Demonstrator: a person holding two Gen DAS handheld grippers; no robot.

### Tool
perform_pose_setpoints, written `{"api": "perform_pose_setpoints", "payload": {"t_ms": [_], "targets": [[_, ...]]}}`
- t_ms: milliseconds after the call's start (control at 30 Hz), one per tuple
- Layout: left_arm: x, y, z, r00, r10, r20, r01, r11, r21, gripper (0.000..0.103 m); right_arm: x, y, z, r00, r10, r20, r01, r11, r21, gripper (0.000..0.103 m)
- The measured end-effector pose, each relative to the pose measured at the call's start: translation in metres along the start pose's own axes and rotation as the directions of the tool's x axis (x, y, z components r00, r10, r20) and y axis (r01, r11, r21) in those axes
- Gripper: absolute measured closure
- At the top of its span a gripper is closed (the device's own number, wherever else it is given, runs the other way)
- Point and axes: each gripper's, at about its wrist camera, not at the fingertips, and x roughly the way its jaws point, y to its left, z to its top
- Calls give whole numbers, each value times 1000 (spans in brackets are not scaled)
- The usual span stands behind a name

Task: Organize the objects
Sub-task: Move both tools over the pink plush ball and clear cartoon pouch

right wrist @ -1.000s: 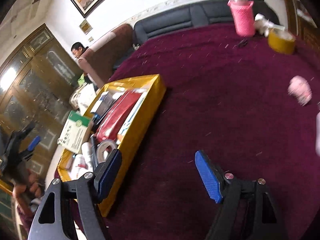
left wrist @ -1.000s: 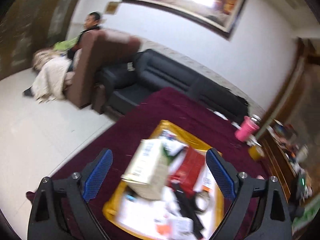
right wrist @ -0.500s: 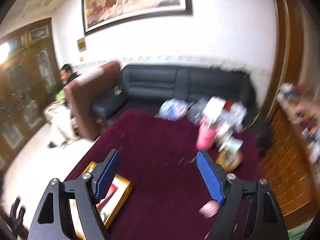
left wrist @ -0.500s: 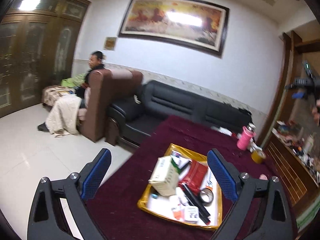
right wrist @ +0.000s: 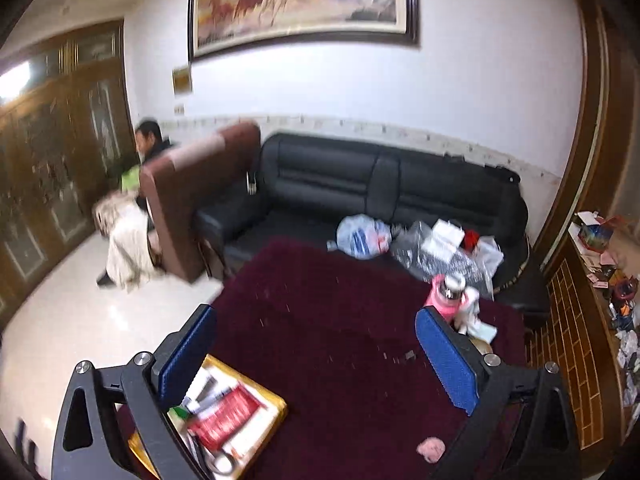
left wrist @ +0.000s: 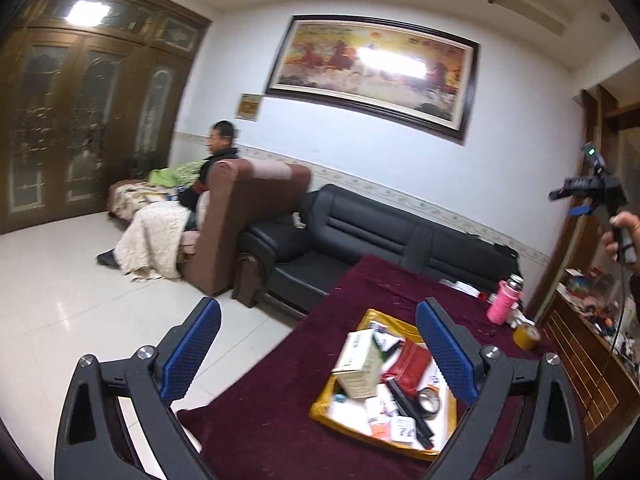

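Note:
A yellow tray lies on the maroon-covered table. It holds a white-and-green box, a red packet, a tape roll and several small packs. My left gripper hangs open well above and before the tray, with nothing between its blue pads. My right gripper is high over the table, its jaws opening wide and empty. From there the tray sits at the lower left. In the left wrist view the right gripper shows at the far right, held by a hand.
A pink bottle, a yellow tape roll and a small pink thing lie on the table's right side. A black sofa with plastic bags stands behind. A person sits in a brown armchair. A cluttered wooden cabinet runs along the right.
Both grippers have risen and drawn back from the tray, which now looks smaller. The right view has swung up from the tray towards the sofa, and its jaws stand wider.

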Motion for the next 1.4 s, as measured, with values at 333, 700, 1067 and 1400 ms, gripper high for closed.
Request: {"api": "perform_pose_setpoints", "payload": {"t_ms": [333,700,1067,1400], "targets": [[105,-170,-34,883,-411,-227,443,889,117,3,29,-121,-188,984,-105,-142,125,983,136,2],[175,-320,-144,716,-412,-563,614,755,229,3,92,-312,-309,948,-106,-299,247,839,485,2],[203,-311,-159,729,-303,-613,527,821,221,3,227,-284,-293,932,150,-331,59,836,545,3],[221,-306,-165,705,-337,-624,557,808,193,3,141,-224,-294,838,540,-71,-451,761,466,5]]}}
